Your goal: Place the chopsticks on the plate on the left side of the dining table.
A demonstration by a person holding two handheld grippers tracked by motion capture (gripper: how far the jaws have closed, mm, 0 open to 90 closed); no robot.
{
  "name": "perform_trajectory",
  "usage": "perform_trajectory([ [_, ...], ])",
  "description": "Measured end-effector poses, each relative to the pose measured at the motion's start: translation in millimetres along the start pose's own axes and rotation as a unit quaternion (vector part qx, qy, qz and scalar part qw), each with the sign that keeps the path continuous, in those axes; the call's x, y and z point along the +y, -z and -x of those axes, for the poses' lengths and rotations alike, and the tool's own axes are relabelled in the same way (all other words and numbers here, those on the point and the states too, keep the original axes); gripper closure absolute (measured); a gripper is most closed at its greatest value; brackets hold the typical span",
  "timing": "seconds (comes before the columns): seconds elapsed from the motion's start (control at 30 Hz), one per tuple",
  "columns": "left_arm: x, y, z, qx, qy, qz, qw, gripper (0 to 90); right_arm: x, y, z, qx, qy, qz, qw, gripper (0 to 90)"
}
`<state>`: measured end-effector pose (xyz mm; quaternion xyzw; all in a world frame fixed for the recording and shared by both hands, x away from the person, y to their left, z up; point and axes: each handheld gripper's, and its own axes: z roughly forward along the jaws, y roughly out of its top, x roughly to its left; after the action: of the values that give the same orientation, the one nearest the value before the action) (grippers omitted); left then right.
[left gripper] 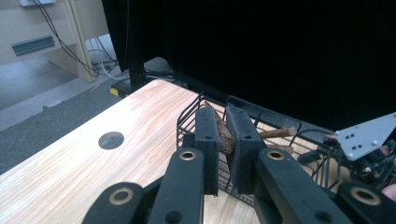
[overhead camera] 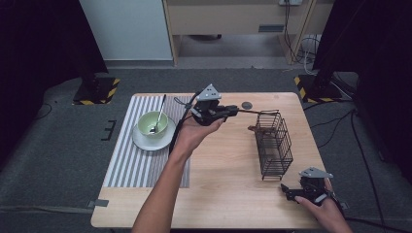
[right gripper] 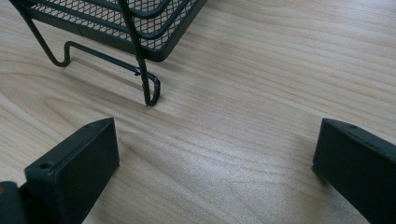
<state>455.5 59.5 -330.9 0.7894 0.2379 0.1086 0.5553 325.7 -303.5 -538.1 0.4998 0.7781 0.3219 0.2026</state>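
The left gripper [left gripper: 223,140] is clamping its two black jaws on a brown wooden utensil [left gripper: 224,135], gripping the broad dark end while the thin handle is pointing away toward the far side. Seen from the high view, the left gripper [overhead camera: 228,112] is holding this utensil [overhead camera: 255,112] level in the air, its long handle reaching over the top rim of a black wire basket [overhead camera: 274,145] that is standing upright on the right half of the wooden table [overhead camera: 218,189]. Something brown is already sitting inside the basket near its top; what it is cannot be told.

The right gripper [overhead camera: 291,192] is resting at the near right edge of the table, just beside the basket's foot [right gripper: 152,95], its jaws standing wide apart with nothing between them.

Farther left, a green bowl [overhead camera: 152,124] with a metal spoon [overhead camera: 158,116] in it is sitting on a white saucer [overhead camera: 145,143] on a striped placemat [overhead camera: 131,170].

Judging by this, the utensil is lifted and nearly at the basket; lowering it in and releasing is what remains.
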Motion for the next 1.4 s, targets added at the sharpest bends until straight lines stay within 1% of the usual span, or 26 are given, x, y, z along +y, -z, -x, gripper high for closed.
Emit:
perform_trajectory([
  [0.07,-0.9,2.5,-0.7,-0.001,0.004,0.008,1.0,83.6,0.0,0.0,0.0,0.0,0.0,0.0,1.0,0.4],
  [0.27,-2.2,4.5,-0.7,-0.003,0.002,0.009,1.0,83.7,0.0,0.1,-0.1,0.0,0.0,0.0,1.0,0.4],
  [0.37,-1.6,5.7,-0.7,-0.005,0.001,0.013,0.9999,83.6,0.0,0.1,-0.1,0.0,0.0,0.0,1.0,0.4],
  [0.43,-1.8,6.3,-0.7,-0.004,0.0,0.011,0.9999,83.7,0.0,0.1,0.0,0.0,0.0,0.0,1.0,0.4],
  [0.6,-1.7,7.4,-1.7,-0.004,0.006,0.018,0.9998,83.7,0.0,0.1,-0.1,0.0,0.0,0.0,1.0,0.4],
  [0.77,-2.2,7.2,-2.8,0.0,0.011,0.022,0.9997,83.6,-0.1,0.1,-0.1,0.0,0.0,0.0,1.0,0.4],
  [0.87,-1.4,8.6,-4.0,0.008,0.015,0.032,0.9993,83.7,-0.1,0.0,-0.1,0.0,0.0,0.0,1.0,0.4],
  [0.97,-0.9,10.0,-4.4,0.01,0.017,0.04,0.999,83.7,-0.1,0.1,-0.1,0.0,0.0,0.0,1.0,0.4],
  [1.1,0.2,13.3,-5.3,0.022,0.018,0.047,0.9985,83.7,-0.1,0.0,-0.1,0.0,0.0,0.0,1.0,0.4],
  [1.17,0.5,15.6,-6.5,0.035,0.015,0.047,0.9982,83.7,-0.1,0.0,-0.1,-0.001,0.0,0.0,1.0,0.4],
  [1.33,-0.9,25.9,-13.1,0.06,0.019,0.051,0.9967,83.7,-0.1,0.1,-0.1,0.0,0.0,0.0,1.0,0.4],
  [1.37,-1.5,27.8,-14.2,0.063,0.02,0.052,0.9964,83.7,-0.1,0.1,-0.2,0.0,0.0,0.0,1.0,0.4],
  [1.4,-4.1,33.3,-17.7,0.074,0.027,0.054,0.9954,83.7,-0.1,0.1,0.2,0.0,0.002,0.0,1.0,0.4],
])
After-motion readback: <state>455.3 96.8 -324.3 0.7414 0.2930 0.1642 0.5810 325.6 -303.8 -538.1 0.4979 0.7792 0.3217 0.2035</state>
